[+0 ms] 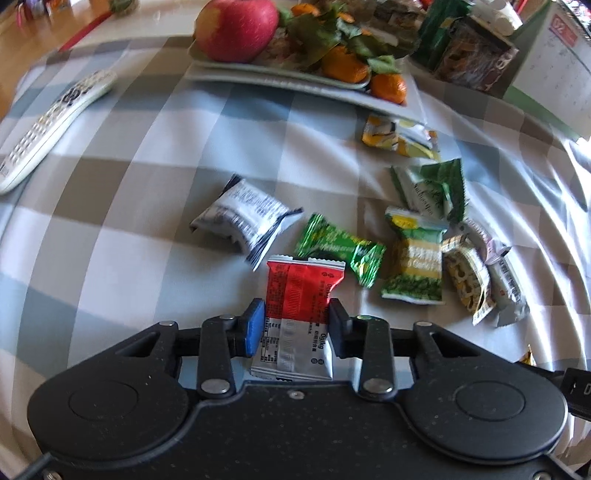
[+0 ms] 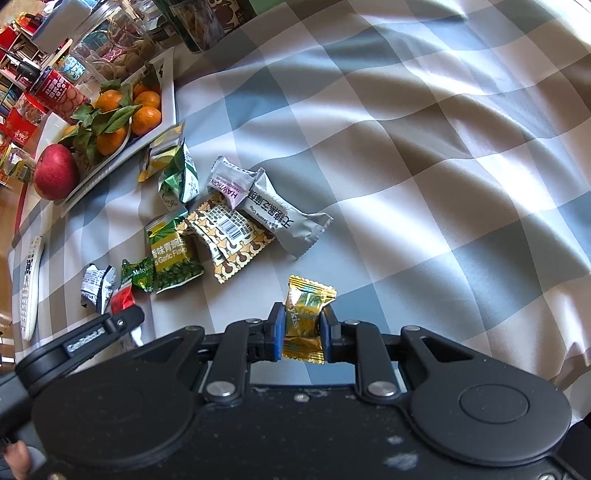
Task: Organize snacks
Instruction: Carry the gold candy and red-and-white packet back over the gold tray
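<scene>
Left hand-held gripper [image 1: 296, 316]: jaws drawn in on the red-and-silver packet [image 1: 299, 317], pads touching both long edges at mid-length. Reads as a grasp. The packet lies flat on the checked cloth of the table [image 1: 147, 184], half under the gripper body.

Right hand-held gripper [image 2: 302, 325]: clenched on the yellow foil candy [image 2: 308, 314], pads pressing its middle, crimped ends sticking out front and back.

Handling, judged: both items are light, thin-film pouches. The film is soft and slick; it crumples rather than resists, so a pinch across the filled middle should hold better than one on the flat sealed ends, which could slide out. Contents are likely brittle, so gentle squeeze only. The cloth is loose and wrinkled and may lift with a low grab.

Outward from the left gripper: green foil candy [image 1: 341, 253] just beyond the red packet, white printed packet [image 1: 245, 218] to its left, garlic-pea pouch [image 1: 415, 258] to the right, more wrappers heaped past it. Further off, the fruit tray [image 1: 295, 83] with an apple [image 1: 236, 27] and tangerines; a remote control [image 1: 51, 122] well apart at far left.
</scene>
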Available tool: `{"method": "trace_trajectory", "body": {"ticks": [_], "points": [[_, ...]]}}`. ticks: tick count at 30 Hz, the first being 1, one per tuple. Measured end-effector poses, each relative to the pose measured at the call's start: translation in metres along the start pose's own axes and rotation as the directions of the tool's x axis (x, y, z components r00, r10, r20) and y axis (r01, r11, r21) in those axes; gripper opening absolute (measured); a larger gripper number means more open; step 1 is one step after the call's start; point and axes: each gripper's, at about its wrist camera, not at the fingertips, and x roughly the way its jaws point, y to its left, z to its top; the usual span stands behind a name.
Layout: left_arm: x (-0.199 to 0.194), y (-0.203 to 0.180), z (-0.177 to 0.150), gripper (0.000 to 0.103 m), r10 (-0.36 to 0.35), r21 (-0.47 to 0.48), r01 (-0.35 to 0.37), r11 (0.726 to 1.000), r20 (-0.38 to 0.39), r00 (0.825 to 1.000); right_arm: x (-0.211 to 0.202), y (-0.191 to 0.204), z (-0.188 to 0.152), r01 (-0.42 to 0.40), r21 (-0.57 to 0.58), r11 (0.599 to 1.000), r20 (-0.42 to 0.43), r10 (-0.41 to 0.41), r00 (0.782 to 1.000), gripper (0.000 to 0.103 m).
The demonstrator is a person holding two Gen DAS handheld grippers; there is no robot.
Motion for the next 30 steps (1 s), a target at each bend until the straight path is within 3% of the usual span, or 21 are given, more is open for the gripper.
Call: {"method": "trace_trajectory", "body": {"ticks": [6, 13, 24, 30], "points": [[-0.009, 0.000, -0.010, 0.044, 0.017, 0.009, -0.017, 1.000, -0.072, 0.997, 0.003, -0.005, 0.001, 0.007, 0.026, 1.000, -0.013, -0.007, 1.000, 0.021], [-0.021, -0.011, -0.035, 0.044, 0.004, 0.109, 0.010, 0.994, -0.125, 0.992, 0.008, -0.004, -0.001, -0.007, 0.014, 1.000, -0.062, 0.008, 0.998, 0.021], [-0.030, -0.007, -0.034, 0.044, 0.031, 0.146, -0.022, 0.989, -0.058, 0.998, 0.014, 0.001, -0.007, -0.018, -0.026, 1.000, -0.097, 0.015, 0.995, 0.021], [-0.052, -0.001, -0.036, 0.044, 0.018, 0.144, -0.018, 0.989, 0.002, 1.000, 0.005, 0.002, -0.009, -0.060, -0.057, 0.997, -0.039, 0.058, 0.998, 0.021]]}}
